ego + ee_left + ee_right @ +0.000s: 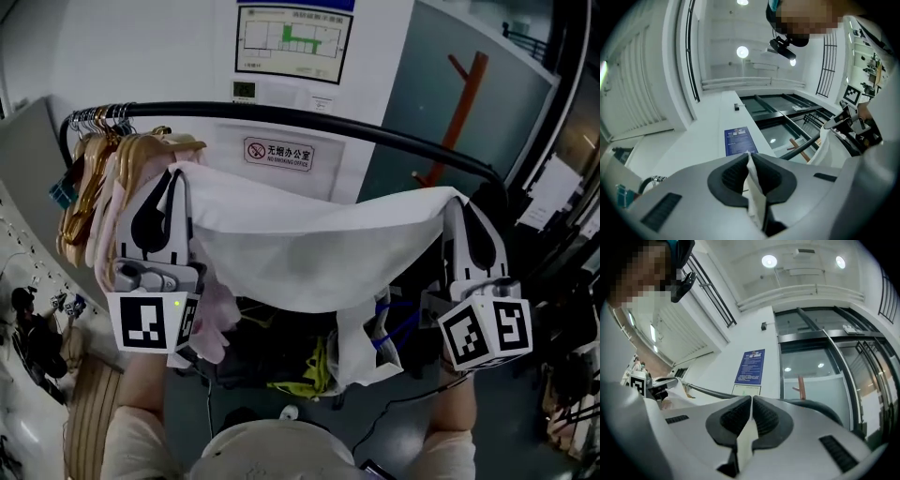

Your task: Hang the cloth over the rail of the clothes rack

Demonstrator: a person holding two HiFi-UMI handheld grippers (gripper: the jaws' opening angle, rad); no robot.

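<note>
Backdrop: white wall [141,56] with a sign [278,153] at 12 o'clock; a black rail [394,137] arcs in front of it from 10 to 2 o'clock.
Rack: wooden hangers [94,183] bunch at the rail's 9 o'clock end, and the rest of the rail is bare.
Cloth: the white cloth [300,246] is stretched across the centre, below the rail and not yet over it. Its top edge runs from gripper to gripper and its middle sags toward 6 o'clock.
Left gripper: the left gripper [174,180], at 9 o'clock, points upward with its jaws pressed together on one top corner of the cloth.
Right gripper: the right gripper [457,199], at 3 o'clock, pinches the opposite top corner between closed jaws.
Handling: the cloth looks light, thin and limp, so it will likely droop and fold wherever it is unsupported. It seems unlikely to slip from the ribbed pads, and there is no risk of breakage.
Hold: the two top corners, held well apart, look like the right places to grip. That should keep the upper edge taut enough to clear the rail.
</note>
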